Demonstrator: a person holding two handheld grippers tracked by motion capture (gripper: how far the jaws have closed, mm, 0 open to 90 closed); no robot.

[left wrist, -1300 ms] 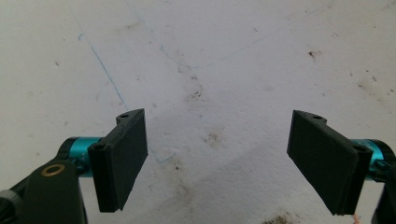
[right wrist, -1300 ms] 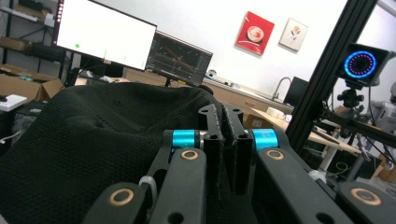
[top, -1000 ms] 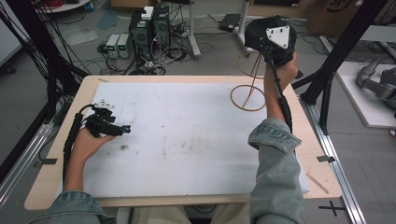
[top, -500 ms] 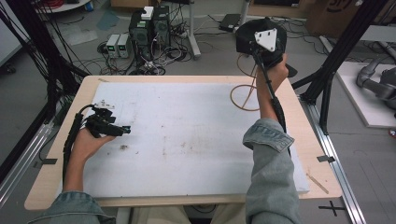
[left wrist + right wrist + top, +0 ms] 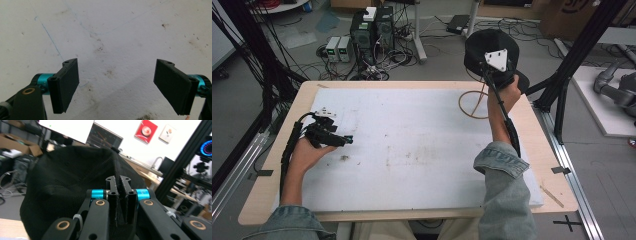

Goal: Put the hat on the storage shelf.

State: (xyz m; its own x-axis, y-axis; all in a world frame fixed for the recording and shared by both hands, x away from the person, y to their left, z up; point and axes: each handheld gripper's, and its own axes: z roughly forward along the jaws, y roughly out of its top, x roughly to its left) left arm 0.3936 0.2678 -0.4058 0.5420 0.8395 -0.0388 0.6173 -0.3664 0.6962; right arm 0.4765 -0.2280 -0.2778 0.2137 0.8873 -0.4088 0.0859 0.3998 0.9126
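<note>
Grey floor (image 5: 447, 55) strewn with cables (image 5: 397, 47) and computer boxes (image 5: 372, 30); black frame posts (image 5: 582, 55) flank the wooden table (image 5: 542, 165), pictures (image 5: 146, 131) on a white wall

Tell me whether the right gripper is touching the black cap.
Touching. The right gripper view shows the right gripper with its jaws pinched shut on the black cap fabric.

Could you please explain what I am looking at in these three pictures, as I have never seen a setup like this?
A person sits at a table covered by a white sheet, holding a hand-operated gripper in each hand. The high view looks down from above; the other two come from cameras riding on the grippers. The left gripper rests near the sheet, its fingers wide apart and empty. The right gripper is raised, pinching a black cap. A wire ring stand sits on the table.
</note>
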